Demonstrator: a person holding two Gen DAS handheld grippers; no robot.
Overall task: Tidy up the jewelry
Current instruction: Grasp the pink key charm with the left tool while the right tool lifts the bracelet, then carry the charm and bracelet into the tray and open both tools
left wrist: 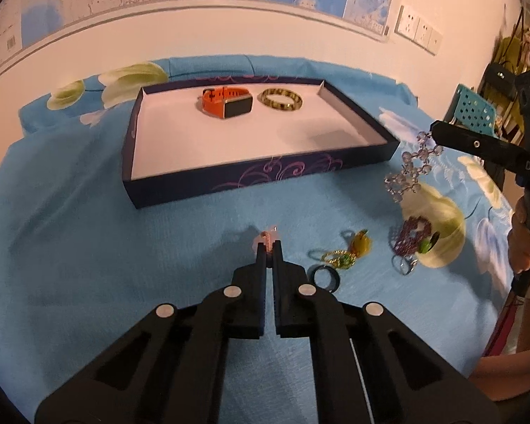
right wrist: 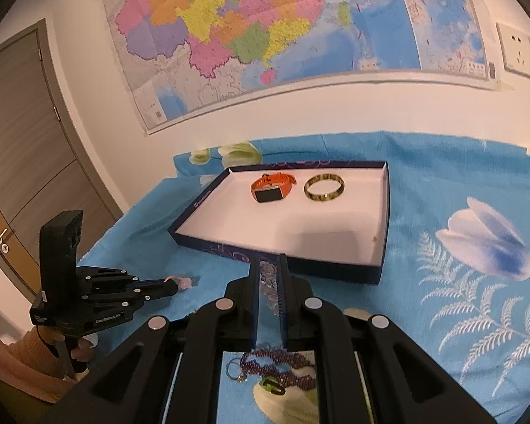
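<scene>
Little writing can be read: the letters "DAS" show on the side of the right gripper [left wrist: 438, 133] in the left wrist view, while the pale label on the left gripper's body and the small logo on the box wall are too blurred to make out, as is the print on the wall map [right wrist: 265, 28]. The left gripper [left wrist: 269, 243] points down at the blue flowered cloth [left wrist: 88, 247] with its jaws pressed together on a small pink piece [left wrist: 268, 236], of which only a tip shows past the fingertips, so its kind cannot be told. The right gripper [right wrist: 269, 265], held above the cloth, is clamped on a clear crystal bead chain [left wrist: 410, 169] that hangs from its tips; in its own view the chain is half hidden between the fingers. Ahead of both grippers lies the dark blue box [left wrist: 201, 183], white inside, holding an orange watch [left wrist: 226, 101] and a mottled bangle [left wrist: 281, 99] side by side near its far wall. Just right of the left gripper lie a black ring [left wrist: 323, 277] and a gold chain with a yellow pendant [left wrist: 346, 252]; under the right gripper lies a purple beaded piece [right wrist: 282, 371] with a silver ring [right wrist: 235, 369] beside it. A hand [left wrist: 523, 240] grips the right gripper's handle, cut off at the picture's edge.
</scene>
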